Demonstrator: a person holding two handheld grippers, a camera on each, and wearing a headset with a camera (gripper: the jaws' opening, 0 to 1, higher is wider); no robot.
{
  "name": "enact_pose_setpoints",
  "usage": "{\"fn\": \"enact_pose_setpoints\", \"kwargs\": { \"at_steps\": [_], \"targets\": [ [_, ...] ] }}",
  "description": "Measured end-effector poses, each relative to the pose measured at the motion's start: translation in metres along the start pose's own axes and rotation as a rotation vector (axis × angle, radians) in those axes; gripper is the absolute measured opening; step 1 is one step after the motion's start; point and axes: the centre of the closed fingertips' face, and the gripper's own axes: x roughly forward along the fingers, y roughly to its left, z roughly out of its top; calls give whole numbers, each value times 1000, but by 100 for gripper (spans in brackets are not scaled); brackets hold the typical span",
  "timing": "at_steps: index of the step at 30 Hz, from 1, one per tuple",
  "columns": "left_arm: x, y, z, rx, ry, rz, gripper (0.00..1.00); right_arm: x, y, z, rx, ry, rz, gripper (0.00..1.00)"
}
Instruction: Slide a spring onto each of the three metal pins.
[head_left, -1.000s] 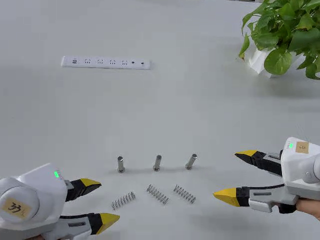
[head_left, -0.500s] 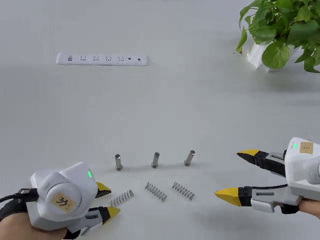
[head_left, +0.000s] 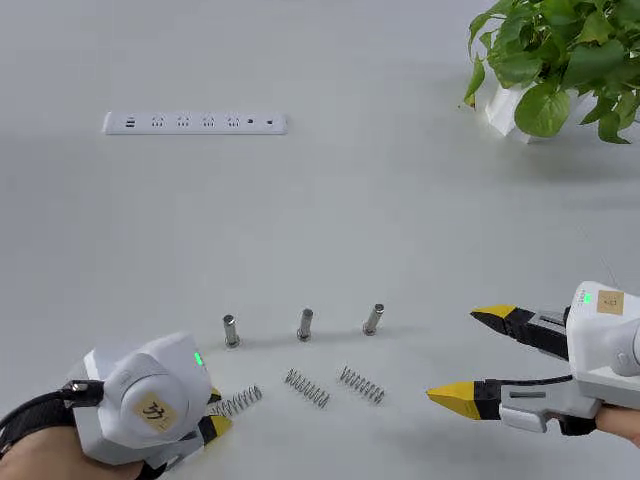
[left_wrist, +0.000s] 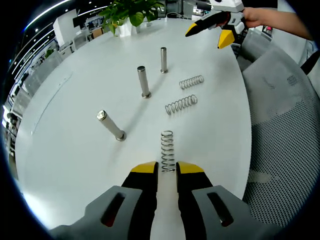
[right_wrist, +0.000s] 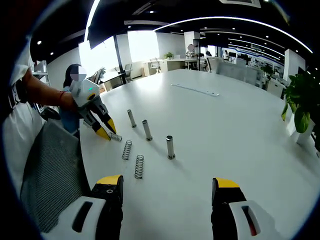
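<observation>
The left spring (head_left: 240, 401) lies flat on the table (head_left: 400, 220), near us and left of centre. Its near end sits between the tips of the left gripper (left_wrist: 167, 168). In the left gripper view we see the jaws set narrow, one on each side of the coil, with a thin gap on either side. We cannot tell whether they touch the spring.

The middle spring (head_left: 306, 388) and the right spring (head_left: 361, 385) lie flat to the right of it. Each lies at a slant and apart from its neighbour.

Just beyond the springs stand the left pin (head_left: 231, 330), the middle pin (head_left: 305, 323) and the right pin (head_left: 373, 319). They form a row from left to right, upright with their heads up. Each pin stands apart from the springs.

The right gripper (head_left: 458, 355) is at the right, well apart from the right spring. Its jaws are wide and the yellow tips point left.

Far across the table, a white power strip (head_left: 195, 123) lies at the left. A green plant (head_left: 560, 60) stands at the far right.
</observation>
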Motion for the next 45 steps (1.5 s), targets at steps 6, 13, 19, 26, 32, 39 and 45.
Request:
{"fn": "enact_pose_setpoints", "kwargs": {
  "at_steps": [6, 13, 19, 26, 32, 39, 45],
  "targets": [
    [0, 0, 0, -1, 3, 1, 8, -1, 0, 1, 2, -8, 1, 72],
    [0, 0, -1, -18, 9, -2, 8, -1, 3, 1, -2, -5, 8, 72],
    [0, 0, -1, -22, 9, -6, 7, 0, 5, 1, -3, -2, 11, 72],
    [0, -1, -1, -32, 7, -12, 7, 3, 9, 2, -16, 2, 19, 71],
    [-2, -2, -1, -45, -5, -13, 7, 4, 12, 3, -21, 4, 27, 70],
    [-5, -3, 0, -49, -21, -15, 7, 5, 15, 7, -27, 1, 35, 70],
    [-14, -4, 3, -71, -58, -16, 7, 3, 19, 16, -43, -5, 45, 69]
  ]
}}
